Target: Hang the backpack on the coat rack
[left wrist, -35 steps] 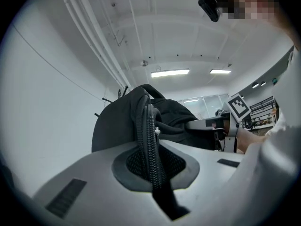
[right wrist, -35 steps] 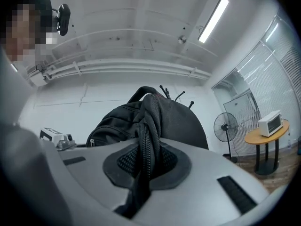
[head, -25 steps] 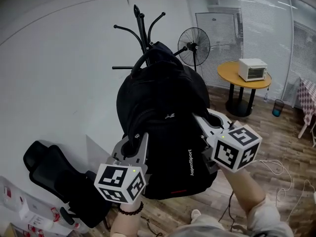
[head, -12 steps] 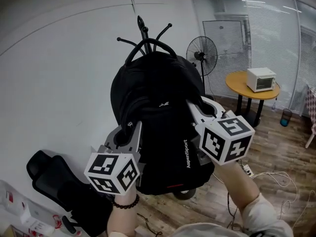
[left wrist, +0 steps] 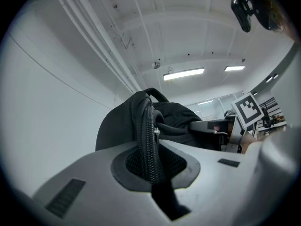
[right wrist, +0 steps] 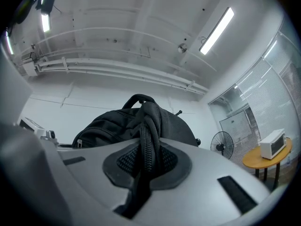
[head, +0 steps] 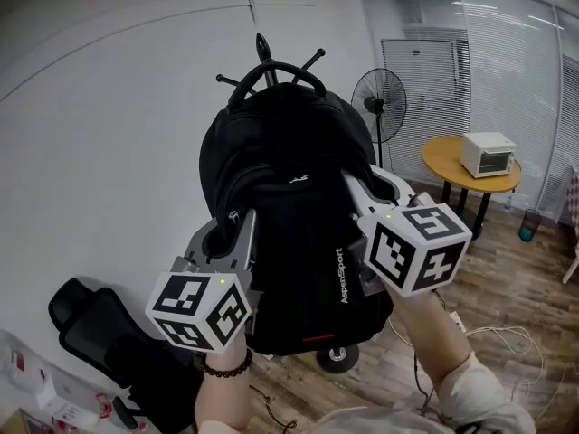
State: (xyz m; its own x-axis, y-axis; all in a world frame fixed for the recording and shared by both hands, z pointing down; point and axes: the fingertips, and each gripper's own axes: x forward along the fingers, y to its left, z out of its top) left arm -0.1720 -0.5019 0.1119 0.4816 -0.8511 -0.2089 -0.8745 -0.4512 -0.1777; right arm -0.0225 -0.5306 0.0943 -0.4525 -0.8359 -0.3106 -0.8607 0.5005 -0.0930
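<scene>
Now the big black fabric backpack [head: 298, 197] is up higher, close to the hooks.
Its top loop handle [head: 276, 70] has come level with the arms of the black metal coat rack [head: 263, 52], but I think it is not hooked on yet. The left claw [head: 237, 231] and right claw [head: 358, 188] are each pinched tight on a zip edge at the bag's sides, both pointing a bit upward.

Black backpack [head: 289, 206] upright before black coat rack [head: 263, 57].

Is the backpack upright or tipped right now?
Upright: the backpack has its top handle uppermost, base lowest; left gripper and right gripper clamp its sides.
</scene>
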